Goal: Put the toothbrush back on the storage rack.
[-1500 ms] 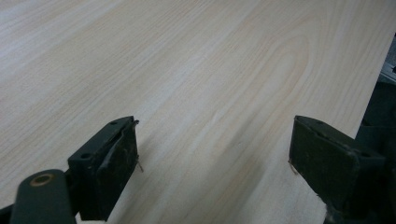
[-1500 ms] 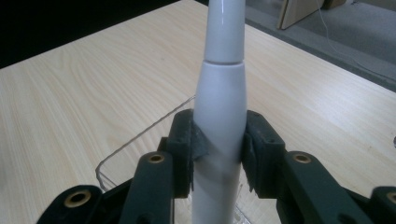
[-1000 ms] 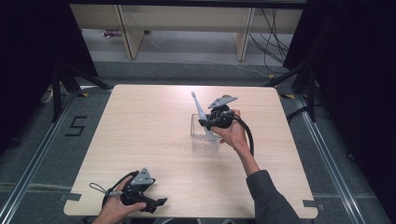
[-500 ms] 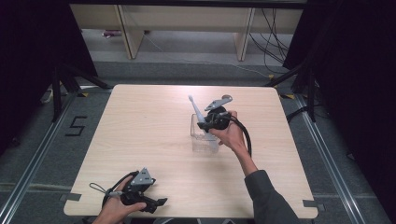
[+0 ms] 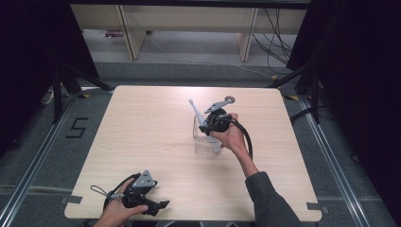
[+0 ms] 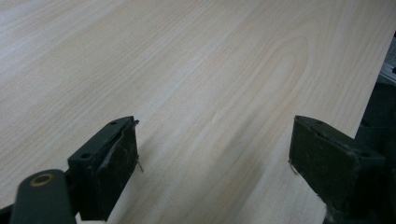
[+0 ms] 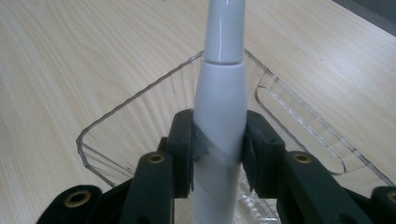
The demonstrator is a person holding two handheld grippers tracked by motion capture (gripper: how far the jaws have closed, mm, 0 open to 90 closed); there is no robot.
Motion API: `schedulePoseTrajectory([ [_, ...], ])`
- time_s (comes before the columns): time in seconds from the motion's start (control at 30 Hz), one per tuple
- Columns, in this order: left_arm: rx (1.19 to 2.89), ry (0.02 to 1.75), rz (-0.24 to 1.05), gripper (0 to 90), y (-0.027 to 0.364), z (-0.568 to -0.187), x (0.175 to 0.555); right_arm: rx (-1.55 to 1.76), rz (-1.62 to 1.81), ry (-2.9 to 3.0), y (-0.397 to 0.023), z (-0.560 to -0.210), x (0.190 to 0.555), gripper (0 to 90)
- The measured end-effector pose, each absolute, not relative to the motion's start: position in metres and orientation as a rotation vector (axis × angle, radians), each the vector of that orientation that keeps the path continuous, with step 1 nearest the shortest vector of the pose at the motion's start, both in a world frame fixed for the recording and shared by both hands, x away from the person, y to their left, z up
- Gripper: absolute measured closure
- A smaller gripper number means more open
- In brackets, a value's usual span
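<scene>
Starting at the near left corner of the counter (image 5: 142, 123), we've got the left gripper (image 5: 158, 205) sitting low over the wood in the person's left hand (image 5: 113, 215), with its cable looping off to the left. In the left gripper view its jaws stand wide apart with bare wood grain between them, so it's open and holding nothing. The counter edge shows at the right of that view.

Moving right, past the middle of the counter, there's a clear plastic container (image 5: 204, 142) standing on the wood. It's see-through, with rounded corners, and the right gripper view looks straight down into it (image 7: 140, 135).

Right over that container we have the right gripper (image 5: 208, 126), held in the person's right hand (image 5: 231, 137), dark sleeve coming in from the near right. Its jaws are clamped on a white electric toothbrush (image 5: 197, 113). In the right gripper view both pads press on the thick part of the toothbrush handle (image 7: 219, 116), one on each side, with a grey band showing just at the grip. From above, the toothbrush tilts up and away to the far left, head end highest, while its lower end sits inside the container. We can't tell whether the bottom touches the container floor.
</scene>
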State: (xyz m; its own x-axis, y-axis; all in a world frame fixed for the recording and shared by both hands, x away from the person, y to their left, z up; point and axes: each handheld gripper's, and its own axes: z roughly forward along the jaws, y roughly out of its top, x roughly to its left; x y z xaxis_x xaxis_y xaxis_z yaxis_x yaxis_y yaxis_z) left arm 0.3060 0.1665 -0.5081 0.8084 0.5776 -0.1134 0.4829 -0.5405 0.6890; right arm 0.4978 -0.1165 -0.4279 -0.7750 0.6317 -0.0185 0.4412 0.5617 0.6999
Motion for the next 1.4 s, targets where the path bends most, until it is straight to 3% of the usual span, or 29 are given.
schedulePoseTrajectory([
  [0.83,2.235,0.781,0.160,14.9,0.166,-0.508,0.306,0.970,1.001,2.524,-0.110,-0.432,0.505,66.1],
  [1.4,2.244,0.777,0.160,14.9,0.166,-0.508,0.306,0.990,1.087,2.494,-0.123,-0.415,0.496,59.3],
])
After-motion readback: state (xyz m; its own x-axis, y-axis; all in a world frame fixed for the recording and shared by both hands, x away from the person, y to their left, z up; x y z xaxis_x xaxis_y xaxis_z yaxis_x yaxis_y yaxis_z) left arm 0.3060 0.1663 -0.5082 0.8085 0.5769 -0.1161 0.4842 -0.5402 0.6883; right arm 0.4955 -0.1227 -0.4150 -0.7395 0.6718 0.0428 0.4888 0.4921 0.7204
